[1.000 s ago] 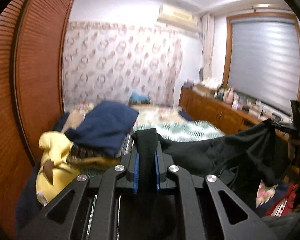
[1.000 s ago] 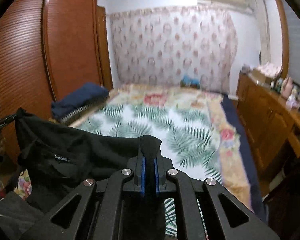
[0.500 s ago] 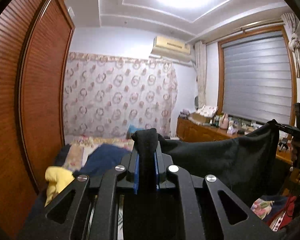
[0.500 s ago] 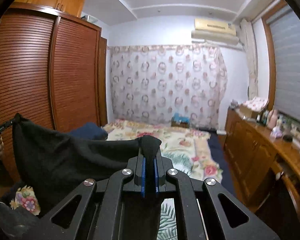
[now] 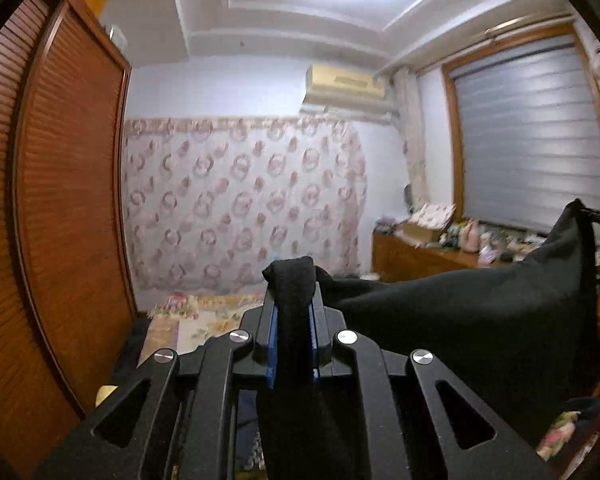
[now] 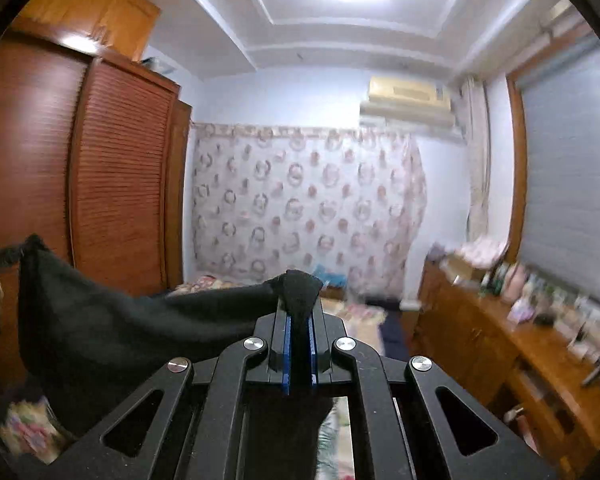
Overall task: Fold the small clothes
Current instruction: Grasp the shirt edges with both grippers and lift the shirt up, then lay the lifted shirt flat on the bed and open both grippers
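So the black cloth point(image 5: 460, 320) hangs up in the air, stretched btw the two grippers, high over the bed point(image 5: 204, 320). One corner is bunched and pinched tight in the left gripper point(image 5: 291, 320), w/ a thick wad poking out past the blue pads point(image 5: 273, 344). The other corner is squeezed in the right gripper point(image 6: 300, 332), jaws almost closed on a thin bit.

What could go wrong, I think: that thin bit could slip out if the hands pull too far apart, and then the cloth drops in a heap. It sags in the middle, so it may land wrinkly or folded crooked on the bed. Swinging it near the wardrobe point(image 5: 60, 200) or the messy wooden counter point(image 6: 500, 332) could snag it or knock stuff
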`<state>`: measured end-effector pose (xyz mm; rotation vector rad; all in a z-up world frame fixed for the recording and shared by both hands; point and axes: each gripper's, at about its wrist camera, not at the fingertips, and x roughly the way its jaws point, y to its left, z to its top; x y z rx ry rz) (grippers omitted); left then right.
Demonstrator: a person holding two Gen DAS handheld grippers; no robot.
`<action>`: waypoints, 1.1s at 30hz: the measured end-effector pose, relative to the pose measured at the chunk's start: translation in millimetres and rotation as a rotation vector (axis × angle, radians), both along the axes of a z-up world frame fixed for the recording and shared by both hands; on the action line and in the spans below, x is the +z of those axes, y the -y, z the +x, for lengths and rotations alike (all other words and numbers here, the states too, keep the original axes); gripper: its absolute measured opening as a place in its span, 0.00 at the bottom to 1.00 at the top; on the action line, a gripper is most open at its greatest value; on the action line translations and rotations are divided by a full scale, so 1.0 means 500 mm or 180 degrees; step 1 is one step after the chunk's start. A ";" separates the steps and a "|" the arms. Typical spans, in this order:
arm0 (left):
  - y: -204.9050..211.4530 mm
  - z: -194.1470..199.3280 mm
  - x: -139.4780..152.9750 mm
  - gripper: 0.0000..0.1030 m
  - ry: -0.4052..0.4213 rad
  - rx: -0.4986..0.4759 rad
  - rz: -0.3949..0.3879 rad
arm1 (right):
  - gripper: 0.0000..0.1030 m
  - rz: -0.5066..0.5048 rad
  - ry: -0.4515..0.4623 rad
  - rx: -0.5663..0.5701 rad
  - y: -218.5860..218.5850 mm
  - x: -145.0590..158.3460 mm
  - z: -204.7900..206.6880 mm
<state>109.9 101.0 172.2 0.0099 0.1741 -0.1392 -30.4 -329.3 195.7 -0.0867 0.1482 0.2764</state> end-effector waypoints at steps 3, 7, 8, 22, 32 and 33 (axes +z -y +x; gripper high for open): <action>0.014 0.148 -0.073 0.13 -0.0236 0.0088 0.0093 | 0.06 -0.0148 -0.0241 -0.0172 -0.035 -0.038 0.147; 0.026 0.346 -0.203 0.25 -0.0898 -0.0033 0.0249 | 0.07 -0.0136 -0.0857 -0.0387 -0.049 -0.178 0.387; 0.024 0.366 -0.222 0.30 -0.0986 -0.0046 0.0237 | 0.16 -0.0163 -0.1056 -0.0506 -0.055 -0.224 0.440; 0.043 0.290 -0.311 0.75 -0.1227 -0.0287 0.0057 | 0.53 -0.0196 -0.1554 -0.0450 -0.060 -0.437 0.578; 0.090 0.200 -0.376 0.75 -0.1400 -0.0305 0.0101 | 0.53 -0.0184 -0.1657 -0.0182 0.032 -0.380 0.476; 0.091 0.190 -0.392 0.75 -0.1476 -0.0312 0.0083 | 0.53 -0.0168 -0.1684 -0.0155 0.039 -0.386 0.460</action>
